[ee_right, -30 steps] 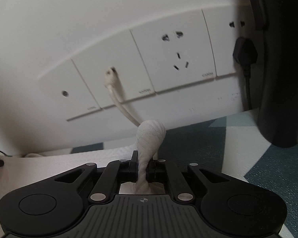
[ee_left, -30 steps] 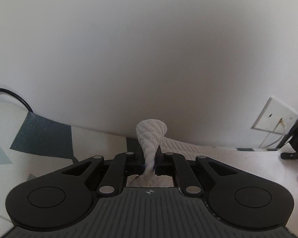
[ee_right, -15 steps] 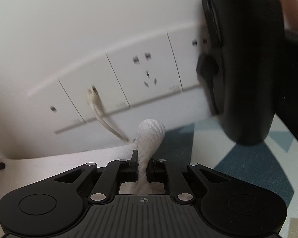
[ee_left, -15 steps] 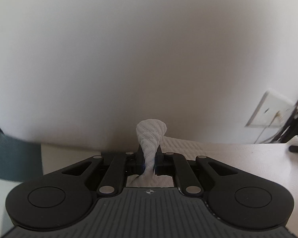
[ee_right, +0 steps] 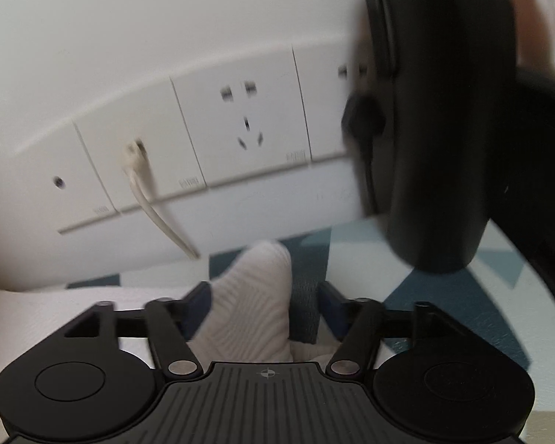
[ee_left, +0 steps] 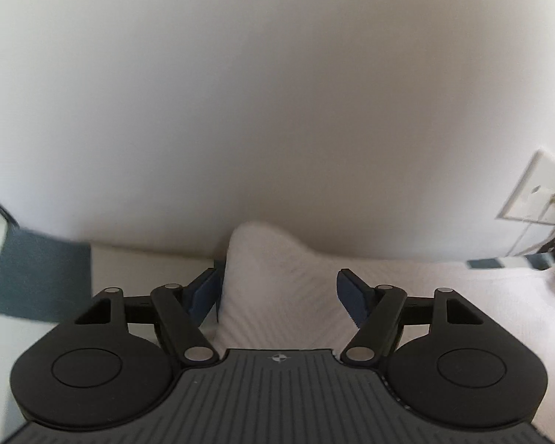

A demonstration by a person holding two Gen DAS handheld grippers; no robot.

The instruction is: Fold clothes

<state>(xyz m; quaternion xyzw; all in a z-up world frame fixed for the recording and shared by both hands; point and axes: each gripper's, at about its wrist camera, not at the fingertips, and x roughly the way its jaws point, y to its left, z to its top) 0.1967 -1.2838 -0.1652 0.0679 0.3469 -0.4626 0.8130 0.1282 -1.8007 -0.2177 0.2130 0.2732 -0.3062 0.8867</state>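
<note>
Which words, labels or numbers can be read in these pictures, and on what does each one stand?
No text can be read.
Socket panels: small grey marks at the lower corners, too blurred to read.
Left claw and right claw: only a crosshair sign on each body, no letters.

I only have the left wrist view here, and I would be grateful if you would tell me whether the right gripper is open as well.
Observer: Yes, the right gripper is open, its jaws spread wide with the white cloth standing up between them, nearer the left jaw.
Operator: Thank you. Is anything close to it on that side?
Observer: A large black object, blurred, hangs just ahead and to the right, above the patterned surface.
Operator: And what is on the wall there?
Observer: A row of white socket plates, one with a pale cable plugged in that runs down toward the cloth.
</note>
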